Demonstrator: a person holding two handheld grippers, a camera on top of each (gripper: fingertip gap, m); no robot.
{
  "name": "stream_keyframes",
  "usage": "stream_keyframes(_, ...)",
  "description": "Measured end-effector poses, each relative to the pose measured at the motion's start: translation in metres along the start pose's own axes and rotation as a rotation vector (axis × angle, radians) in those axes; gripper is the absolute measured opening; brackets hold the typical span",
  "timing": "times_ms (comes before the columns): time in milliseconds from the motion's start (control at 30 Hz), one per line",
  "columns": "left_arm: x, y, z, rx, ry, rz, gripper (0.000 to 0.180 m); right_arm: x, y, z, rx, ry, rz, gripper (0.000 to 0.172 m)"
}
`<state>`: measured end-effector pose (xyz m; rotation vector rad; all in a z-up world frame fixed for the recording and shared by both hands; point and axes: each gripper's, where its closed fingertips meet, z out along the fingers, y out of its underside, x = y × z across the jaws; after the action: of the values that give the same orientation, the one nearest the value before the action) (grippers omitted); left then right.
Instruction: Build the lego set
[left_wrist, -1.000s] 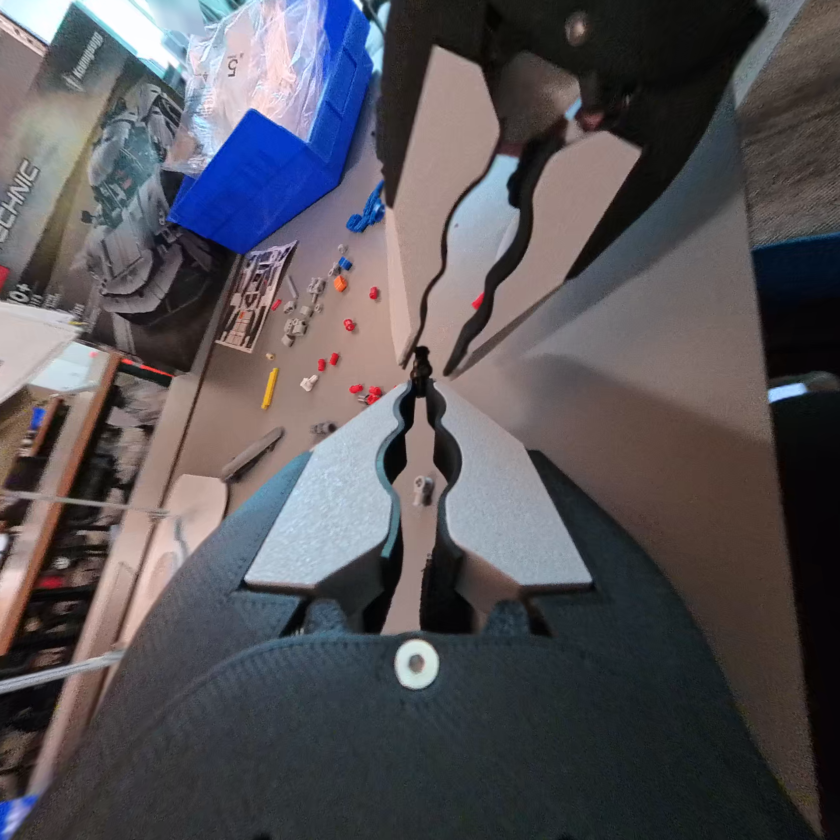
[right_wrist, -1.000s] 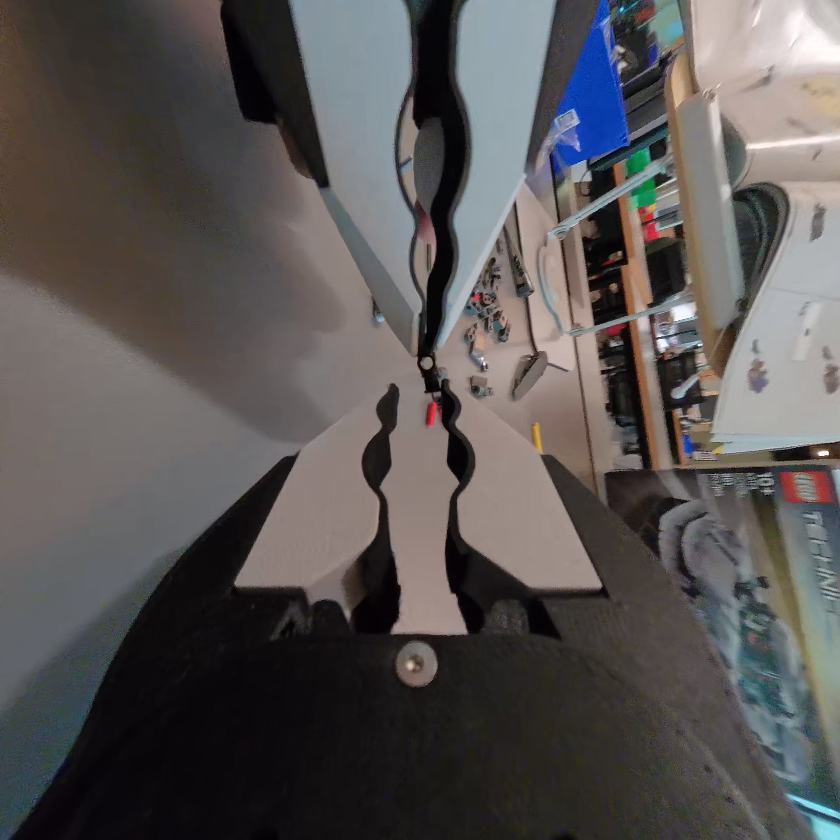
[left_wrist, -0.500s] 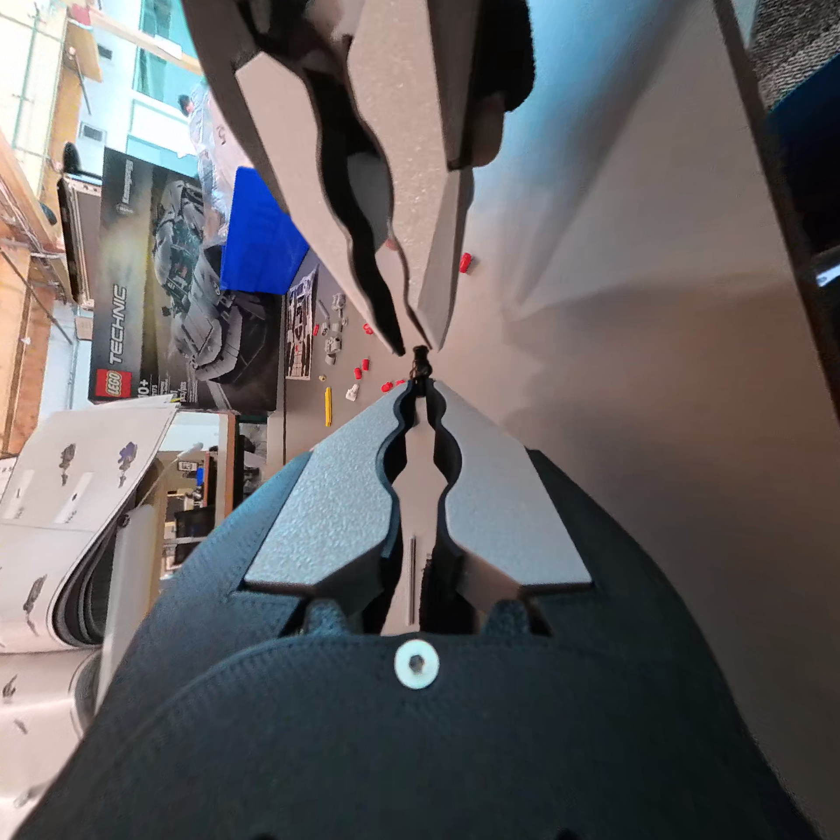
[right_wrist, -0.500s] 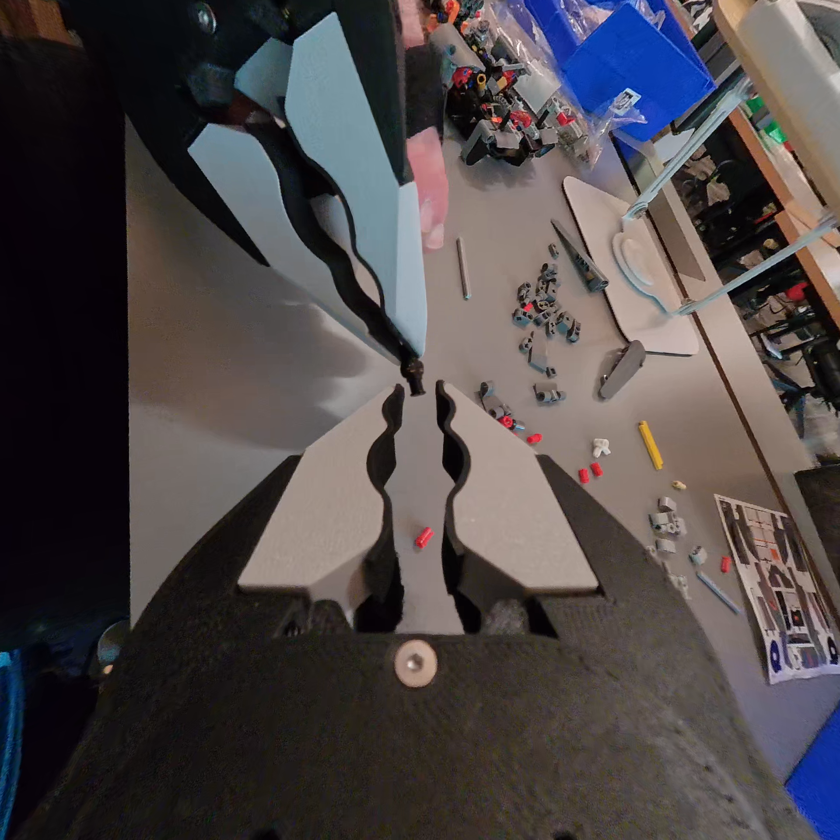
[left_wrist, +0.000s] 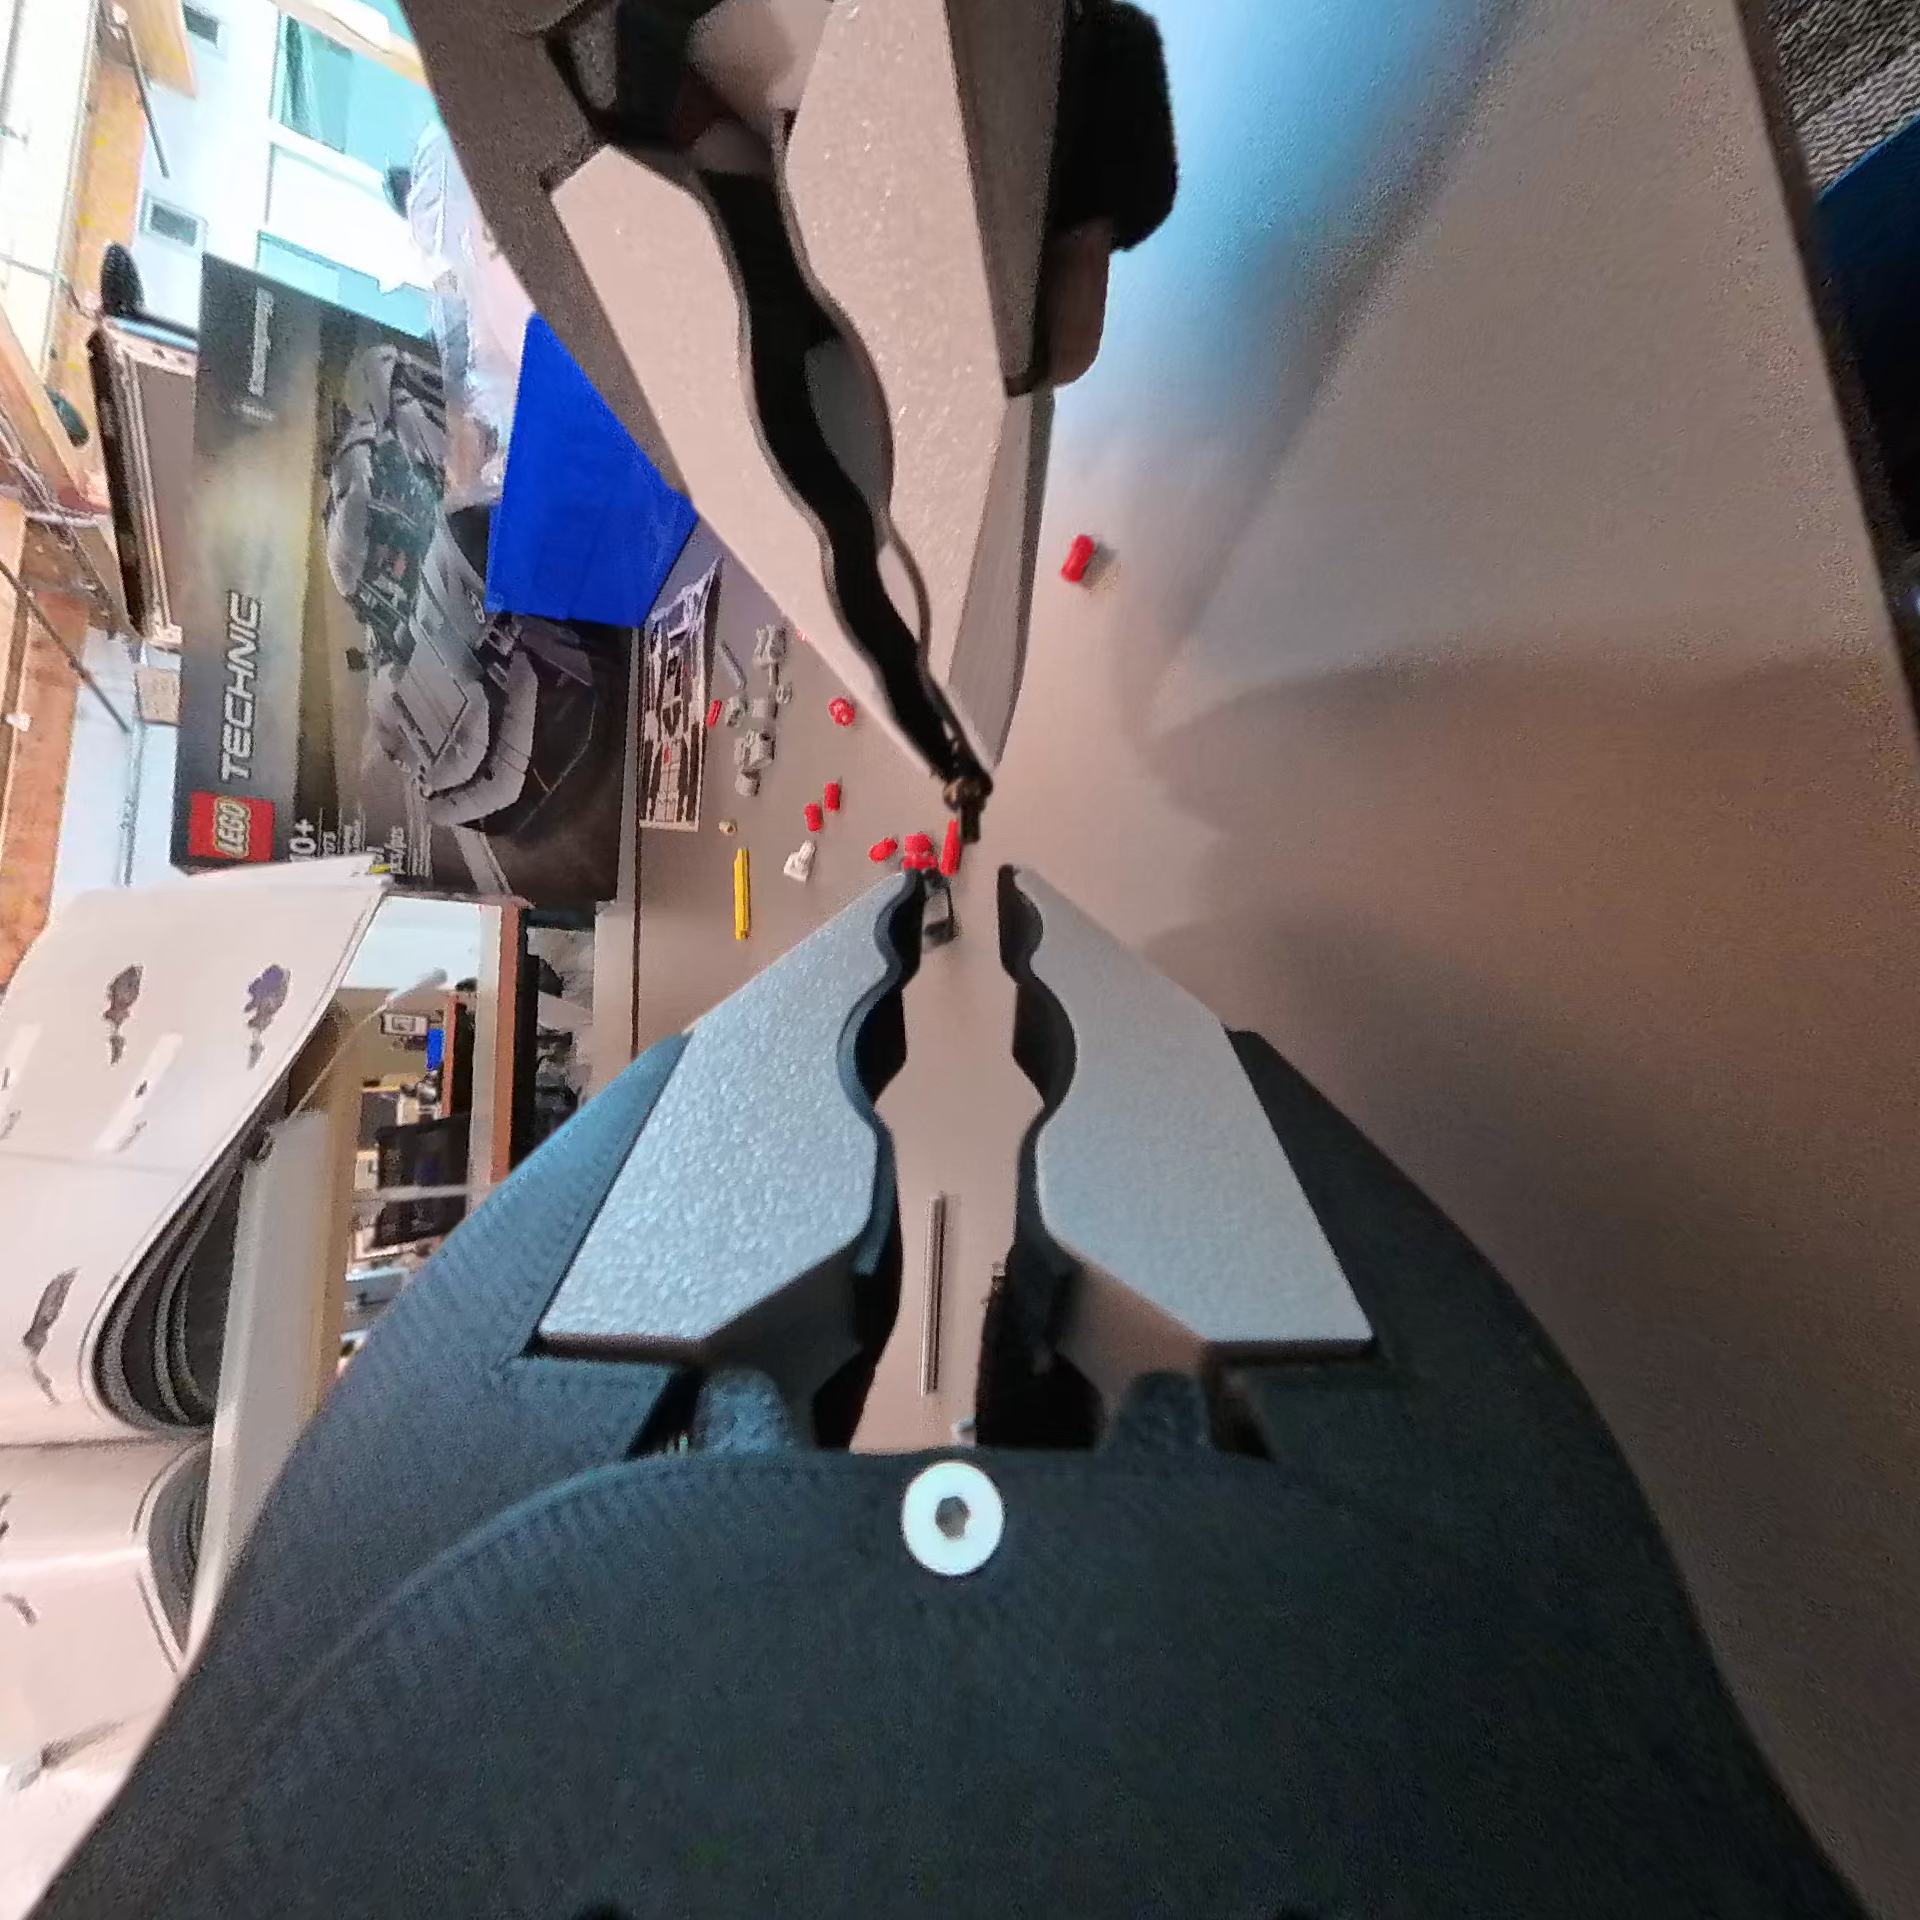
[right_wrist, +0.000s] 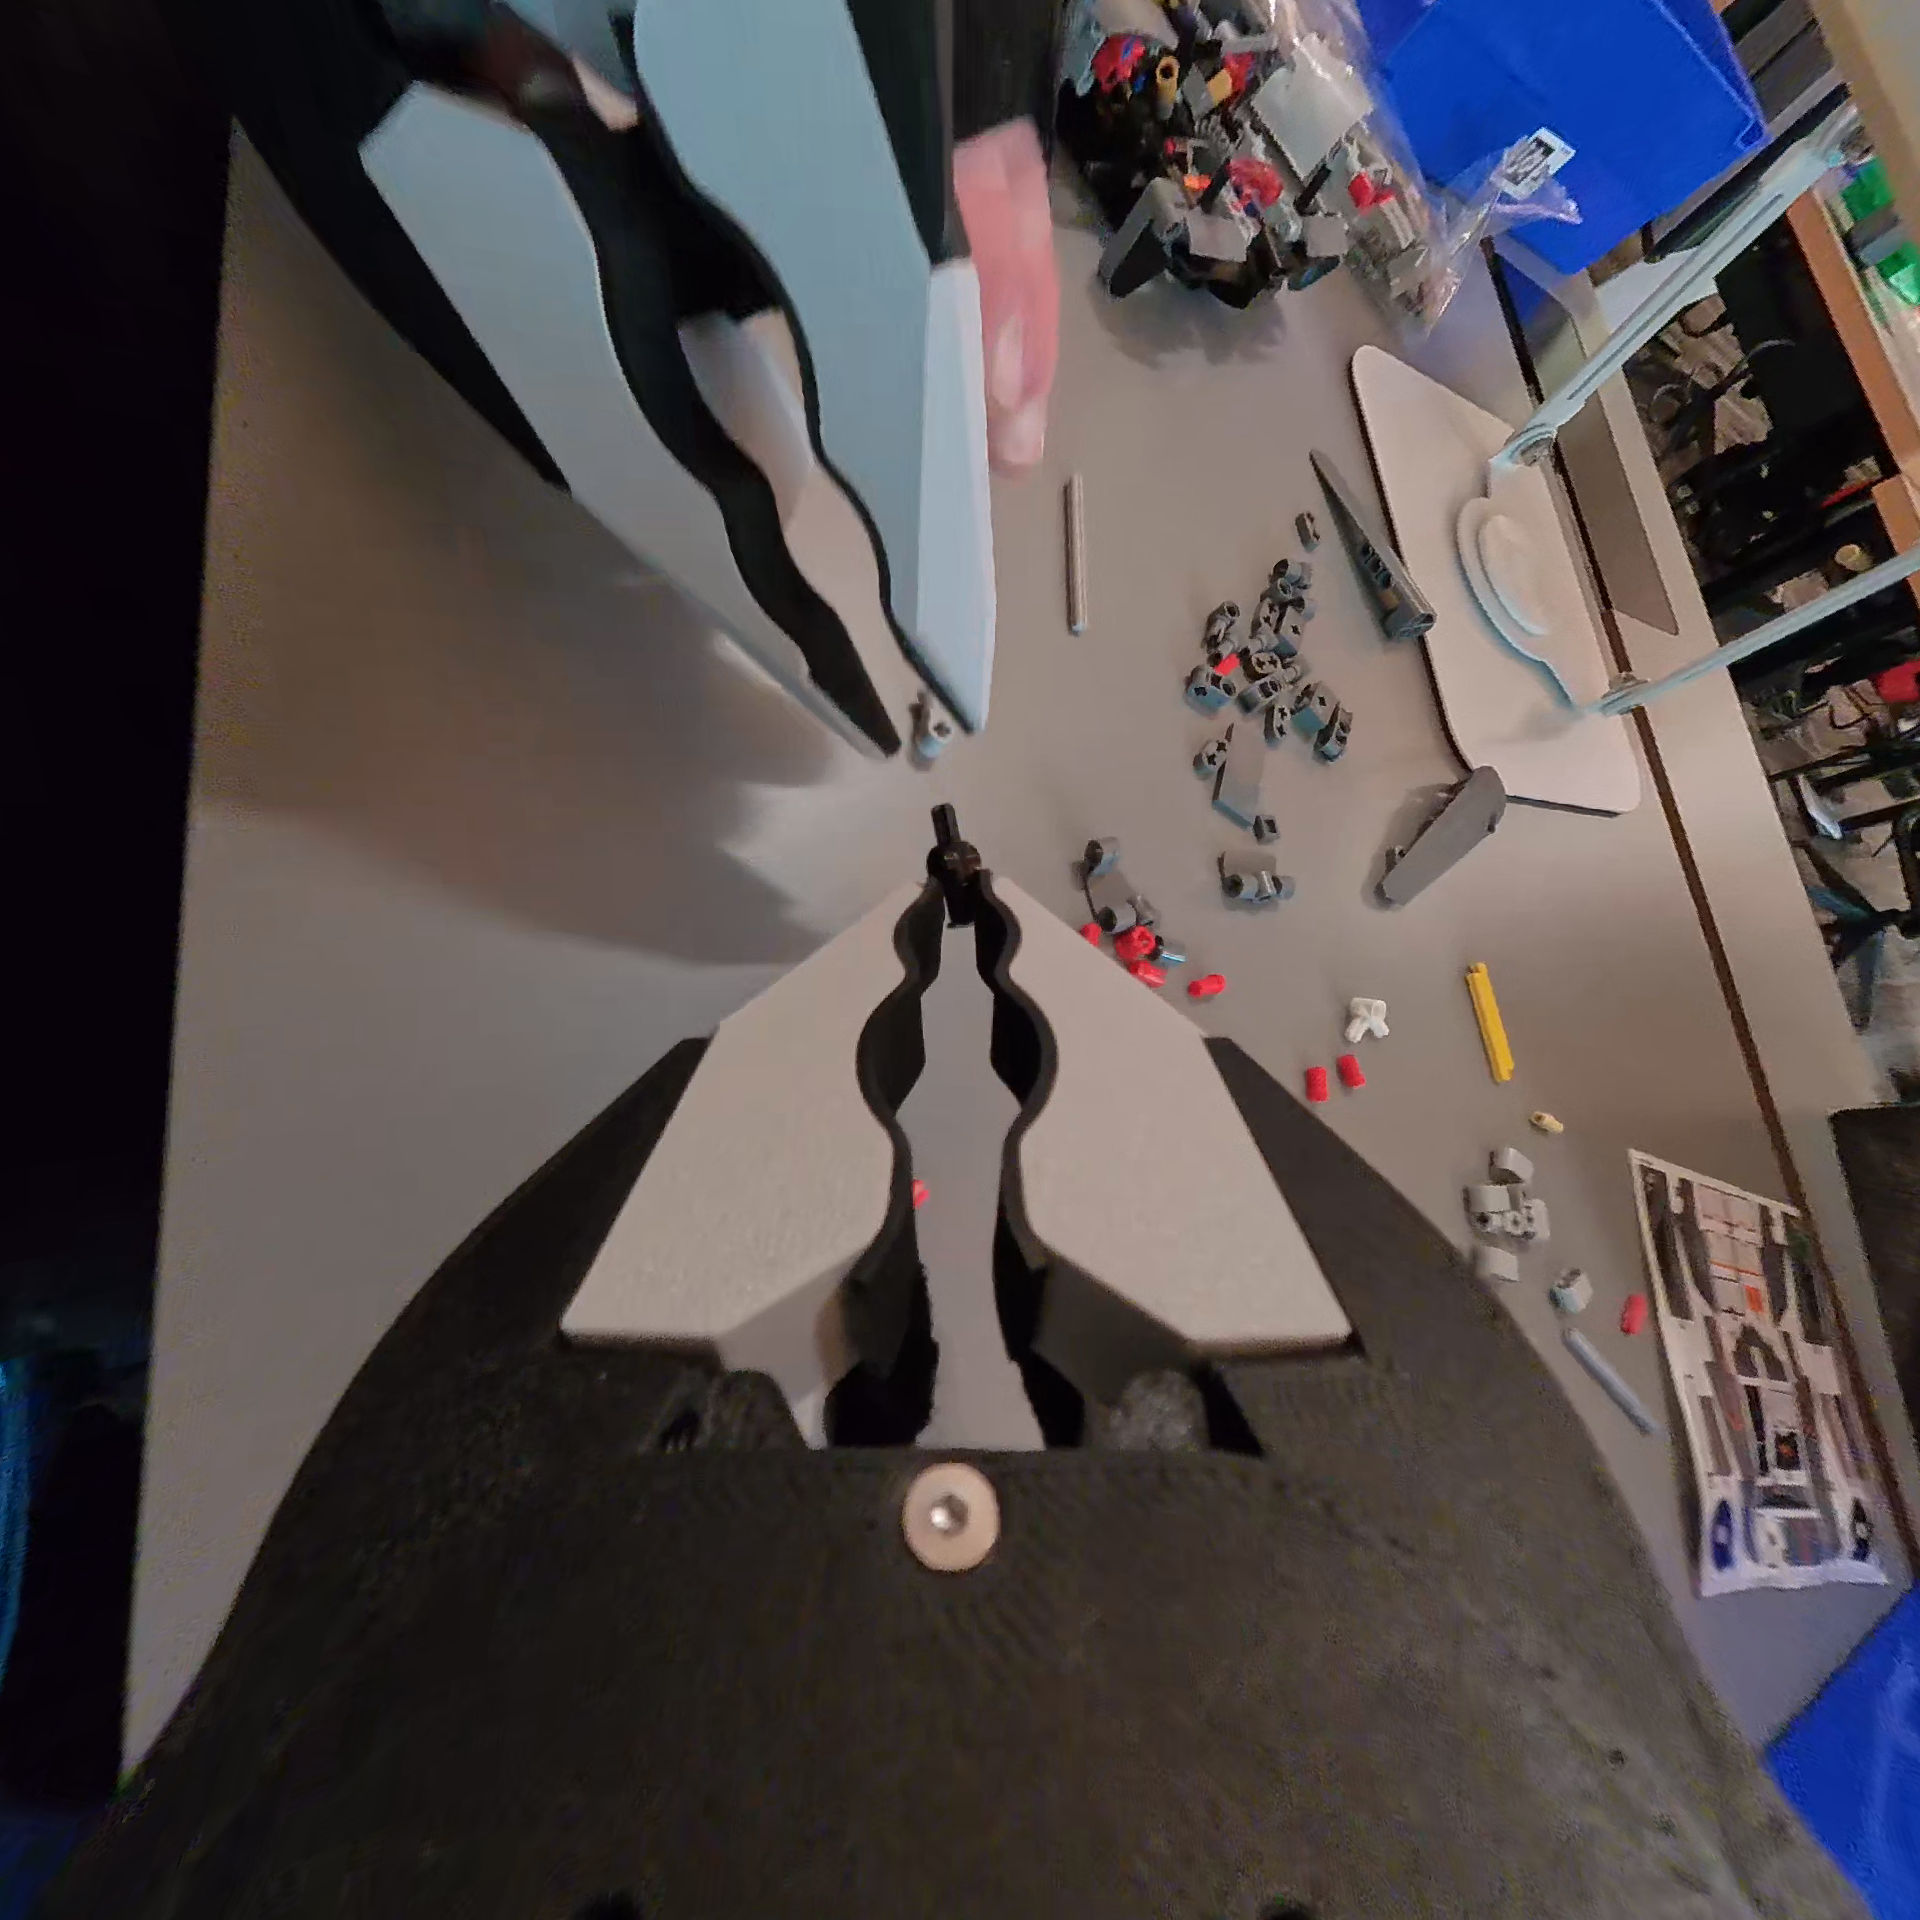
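A grey table (right_wrist: 436, 935) carries loose toy-brick parts: a heap of grey connectors (right_wrist: 1262, 675), red pins (right_wrist: 1138, 951), a yellow axle (right_wrist: 1488, 1023), a white connector (right_wrist: 1366, 1018), a thin grey rod (right_wrist: 1074, 551) and a sticker sheet (right_wrist: 1766, 1361). At the far end stand a blue bin (right_wrist: 1558, 114), a half-built model (right_wrist: 1195, 208) among clear bags and a pale board (right_wrist: 1496, 582); a large printed box (left_wrist: 395, 644) stands on the table's far side in the left view. Shelving and room clutter beyond are dim and hard to read.

The right gripper (right_wrist: 958, 894) has its tips closed on a small black pin (right_wrist: 951, 862) — the pads press its near end, and the rest juts straight ahead past the tips, long axis in line with the fingers, above the table. How deep it sits between the pads cannot be told.

The left gripper (left_wrist: 956, 883) has its fingers apart, nothing between them; a small dark piece (left_wrist: 935, 914) lies by its left tip, blurred. A hand (right_wrist: 1013, 343) behind that gripper is cut off and smeared — only fingertips show. One red pin (left_wrist: 1081, 556) lies apart from the rest.
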<state>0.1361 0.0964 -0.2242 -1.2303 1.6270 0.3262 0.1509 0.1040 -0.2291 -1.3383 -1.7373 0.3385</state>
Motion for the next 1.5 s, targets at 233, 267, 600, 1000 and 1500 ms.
stream_keyframes(233,-0.008,0.029,-0.015,-0.066,-0.013,-0.065,0.012,0.007,0.016,0.011,-0.149,-0.042,-0.167,0.003)
stream_keyframes(267,-0.008,0.032,-0.017,-0.071,-0.015,-0.071,0.011,0.006,0.018,0.013,-0.172,-0.055,-0.195,0.003)
stream_keyframes(600,0.004,0.048,-0.020,-0.109,0.031,-0.080,0.010,-0.001,0.030,0.025,-0.311,-0.143,-0.339,0.004)
stream_keyframes(1000,-0.002,0.058,-0.030,-0.104,0.012,-0.115,0.010,-0.003,0.030,0.018,-0.295,-0.127,-0.321,0.011)
stream_keyframes(1500,-0.060,0.114,-0.060,-0.165,-0.145,-0.212,0.010,0.076,0.057,-0.068,-0.263,0.136,-0.083,0.010)
